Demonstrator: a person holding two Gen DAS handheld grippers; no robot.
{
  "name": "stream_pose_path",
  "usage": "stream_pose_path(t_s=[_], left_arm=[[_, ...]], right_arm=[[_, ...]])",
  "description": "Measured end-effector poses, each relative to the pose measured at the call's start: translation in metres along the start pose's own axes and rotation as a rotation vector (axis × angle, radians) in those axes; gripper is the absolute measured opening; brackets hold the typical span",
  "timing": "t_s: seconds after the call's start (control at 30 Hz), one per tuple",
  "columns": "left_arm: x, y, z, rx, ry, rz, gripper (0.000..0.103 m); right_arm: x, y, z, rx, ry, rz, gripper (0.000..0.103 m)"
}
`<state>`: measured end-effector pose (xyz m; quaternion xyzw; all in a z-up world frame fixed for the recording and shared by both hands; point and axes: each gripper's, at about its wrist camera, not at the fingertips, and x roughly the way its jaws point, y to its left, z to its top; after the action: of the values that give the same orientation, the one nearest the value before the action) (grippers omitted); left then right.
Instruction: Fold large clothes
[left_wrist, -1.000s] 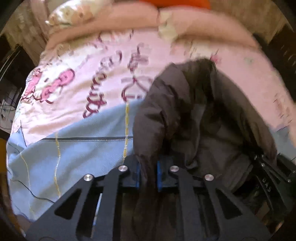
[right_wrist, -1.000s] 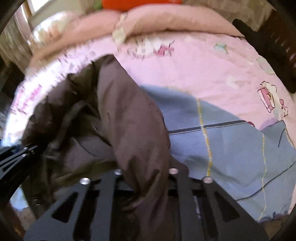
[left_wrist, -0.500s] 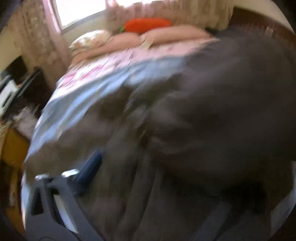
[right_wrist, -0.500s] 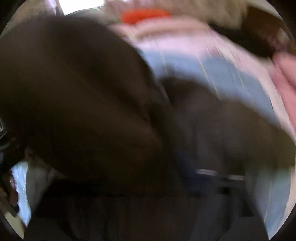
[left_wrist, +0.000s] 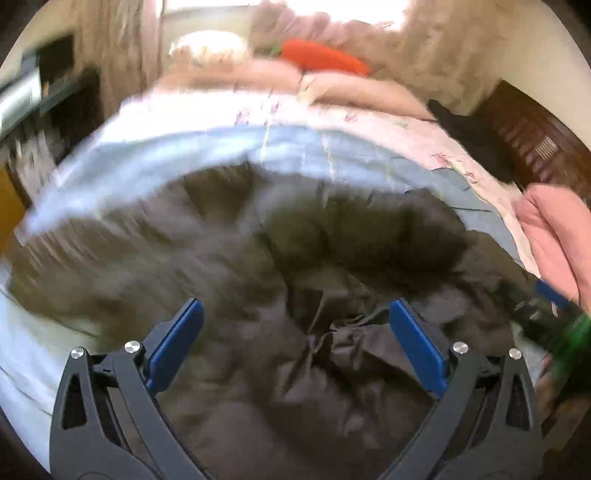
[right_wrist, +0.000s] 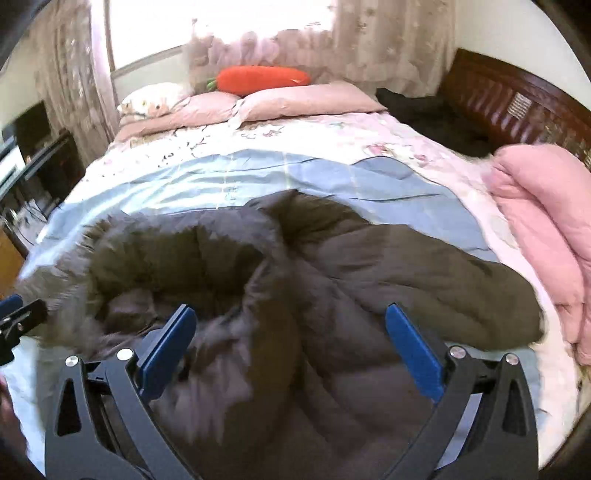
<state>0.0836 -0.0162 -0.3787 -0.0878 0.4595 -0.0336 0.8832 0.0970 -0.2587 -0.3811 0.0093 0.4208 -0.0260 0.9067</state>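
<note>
Down my left wrist view, blurred by motion, my left hand-held gripper (left_wrist: 295, 343) stands wide apart, its blue pads (left_wrist: 176, 343) holding nothing, with the dark brown quilted puffer coat (left_wrist: 295, 266) spread under and beyond them. The coat lies heaped on the light blue sheet (left_wrist: 221, 147) of the bed, its long axis running roughly left to right across the view; which end is which I cannot tell here. At the right edge sits a folded pink blanket (left_wrist: 554, 236), and a black-and-blue piece of my other gripper shows just below it. No writing is readable.

From my right wrist view, my right hand-held gripper (right_wrist: 290, 345) is likewise spread wide and empty, hovering over the coat (right_wrist: 332, 280). The coat stretches crosswise on the blue sheet (right_wrist: 258, 173), a fur-trimmed edge (right_wrist: 88, 236) towards the left and a smoother quilted panel towards the right. Beyond lie pale pink pillows (right_wrist: 295, 99) and an orange carrot-shaped cushion (right_wrist: 262, 77). The pink blanket (right_wrist: 543, 221) sits right of the coat. No labels can be read.
</note>
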Motion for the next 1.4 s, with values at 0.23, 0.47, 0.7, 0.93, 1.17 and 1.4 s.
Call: stream_pose_path(t_s=[0.23, 0.47, 0.7, 0.93, 1.17, 1.4], left_arm=[[0.101, -0.001, -0.035, 0.098, 0.189, 0.058, 0.101], [0.061, 0.011, 0.068, 0.121, -0.02, -0.011, 0.101], [0.168, 0.017, 0.128, 0.035, 0.096, -0.093, 0.101], [0.234, 0.006, 0.187, 0.07, 0.061, -0.016, 0.101], [0.187, 0.021, 0.186, -0.013, -0.039, -0.032, 0.101], [0.136, -0.007, 0.177, -0.086, -0.255, 0.067, 0.101]], right_arm=[[0.09, -0.009, -0.044, 0.076, 0.234, 0.001, 0.102], [0.075, -0.02, 0.069, -0.014, 0.002, 0.19, 0.102], [0.163, 0.032, 0.118, -0.213, 0.038, 0.179, 0.095], [0.241, 0.029, 0.165, -0.145, 0.034, -0.022, 0.102], [0.193, -0.004, 0.163, 0.126, -0.024, 0.034, 0.102], [0.181, 0.042, 0.144, 0.014, -0.125, -0.172, 0.102]])
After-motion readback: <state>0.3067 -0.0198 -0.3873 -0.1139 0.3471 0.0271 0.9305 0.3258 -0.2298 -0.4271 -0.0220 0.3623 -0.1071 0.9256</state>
